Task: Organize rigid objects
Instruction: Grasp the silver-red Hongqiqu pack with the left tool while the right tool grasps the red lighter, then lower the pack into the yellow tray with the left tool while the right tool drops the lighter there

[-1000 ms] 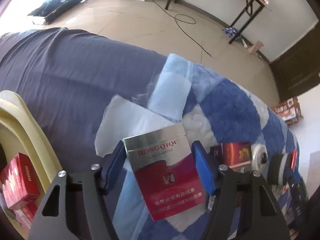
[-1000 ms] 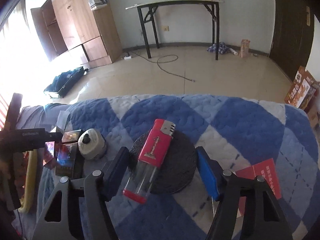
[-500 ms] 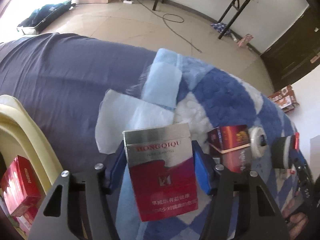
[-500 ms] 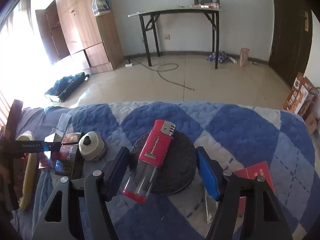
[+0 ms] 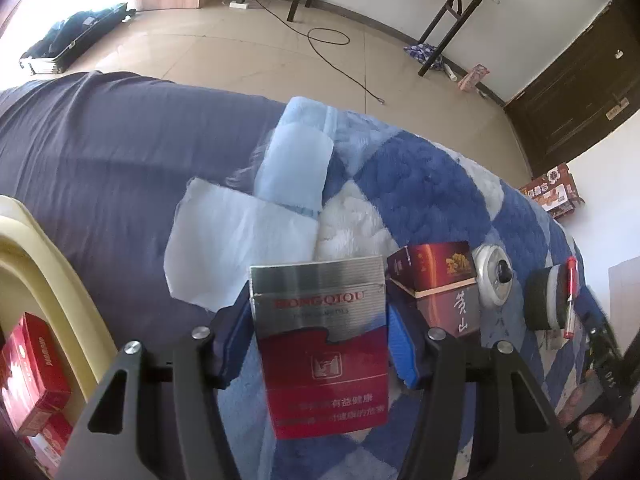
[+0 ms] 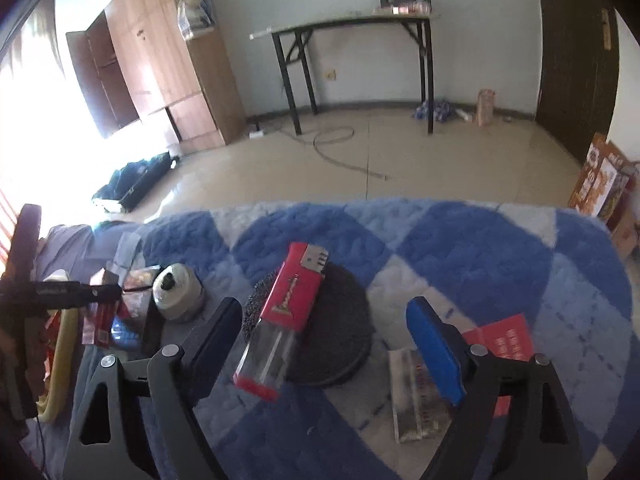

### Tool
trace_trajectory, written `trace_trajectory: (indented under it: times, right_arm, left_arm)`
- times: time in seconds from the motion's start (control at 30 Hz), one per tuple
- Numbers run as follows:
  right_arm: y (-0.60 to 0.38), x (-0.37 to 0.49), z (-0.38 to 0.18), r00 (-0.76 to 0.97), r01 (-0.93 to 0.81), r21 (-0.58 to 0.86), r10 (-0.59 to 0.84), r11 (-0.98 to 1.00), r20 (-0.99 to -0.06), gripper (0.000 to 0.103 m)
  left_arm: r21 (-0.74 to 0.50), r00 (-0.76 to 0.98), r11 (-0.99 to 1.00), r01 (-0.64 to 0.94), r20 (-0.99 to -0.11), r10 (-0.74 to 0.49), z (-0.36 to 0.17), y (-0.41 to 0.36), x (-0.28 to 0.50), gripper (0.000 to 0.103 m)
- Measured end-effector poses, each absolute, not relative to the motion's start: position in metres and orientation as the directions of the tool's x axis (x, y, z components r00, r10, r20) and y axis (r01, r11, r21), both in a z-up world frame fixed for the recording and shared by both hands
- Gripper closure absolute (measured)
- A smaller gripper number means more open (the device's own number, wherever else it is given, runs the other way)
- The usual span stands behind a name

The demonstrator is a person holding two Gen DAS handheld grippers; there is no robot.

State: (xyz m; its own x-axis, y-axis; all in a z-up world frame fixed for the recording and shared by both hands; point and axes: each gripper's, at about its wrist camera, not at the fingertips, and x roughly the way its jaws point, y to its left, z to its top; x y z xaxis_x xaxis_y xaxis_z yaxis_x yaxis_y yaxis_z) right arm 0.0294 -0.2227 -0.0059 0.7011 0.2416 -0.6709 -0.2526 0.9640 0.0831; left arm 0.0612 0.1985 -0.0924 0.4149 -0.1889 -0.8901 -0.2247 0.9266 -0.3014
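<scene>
Here, the cigarette pack (image 5: 320,344), silver on top and red below, stands upright between the blue pads of the left gripper (image 5: 318,340), which pinch it on both sides and hold it over the blue and white quilt (image 5: 420,196). Just to its right lies a dark red box (image 5: 436,280), and beside that a round silver tin (image 5: 490,282), then a dark round pad (image 5: 540,304) with a red lighter (image 5: 570,296) across it. Behind the pack, white and pale blue tissues (image 5: 236,240) lie where the quilt meets a dark blue sheet (image 5: 120,140). At the left edge is a yellow basket (image 5: 44,256) with red boxes (image 5: 32,368) inside. In the right wrist view the right gripper (image 6: 328,344) is spread wide and holds nothing; its fingers sit on either side of the lighter (image 6: 284,316), which rests tilted on the dark pad (image 6: 340,320). To the right of the pad lie a clear wrapper (image 6: 412,392) and a red card (image 6: 508,336). To the left are the tin (image 6: 178,294) and the left gripper with its pack (image 6: 100,312).
</scene>
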Motion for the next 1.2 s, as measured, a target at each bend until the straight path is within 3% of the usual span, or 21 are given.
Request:
trace_trajectory:
  times: [0.07,0.13,0.17,0.5,0.6,0.9,1.2]
  right_arm:
    - [-0.219,0.024,0.001,0.729,-0.261,0.030,0.217,0.965,-0.649,0.023]
    - [-0.213,0.024,0.001,0.719,-0.282,0.013,0.220,0.959,-0.660,0.049]
    - [-0.210,0.025,-0.001,0.708,-0.288,0.012,0.221,0.958,-0.671,0.054]
    - [-0.206,0.030,-0.008,0.692,-0.281,0.031,0.225,0.959,-0.686,0.061]
    - [-0.204,0.026,-0.007,0.697,-0.318,0.016,0.245,0.948,-0.674,0.080]
    - [-0.221,0.014,0.003,0.710,-0.325,0.077,0.297,0.943,-0.638,0.081]
    - [-0.183,-0.018,0.056,0.695,-0.463,0.099,0.430,0.881,-0.576,0.081]
  left_arm:
    - [-0.299,0.414,0.928,-0.223,-0.891,-0.187,-0.092,0.198,0.064,0.043]
    - [-0.302,0.419,0.925,-0.230,-0.889,-0.186,-0.091,0.197,0.064,0.043]
    - [-0.305,0.421,0.924,-0.231,-0.887,-0.188,-0.091,0.199,0.062,0.043]
    - [-0.293,0.414,0.932,-0.213,-0.891,-0.185,-0.095,0.192,0.064,0.043]
    - [-0.302,0.435,0.928,-0.219,-0.881,-0.184,-0.093,0.192,0.062,0.044]
    - [-0.358,0.495,0.909,-0.214,-0.842,-0.216,-0.066,0.205,0.046,0.044]
    - [-0.370,0.601,0.891,-0.264,-0.785,-0.148,0.017,0.289,-0.039,0.044]
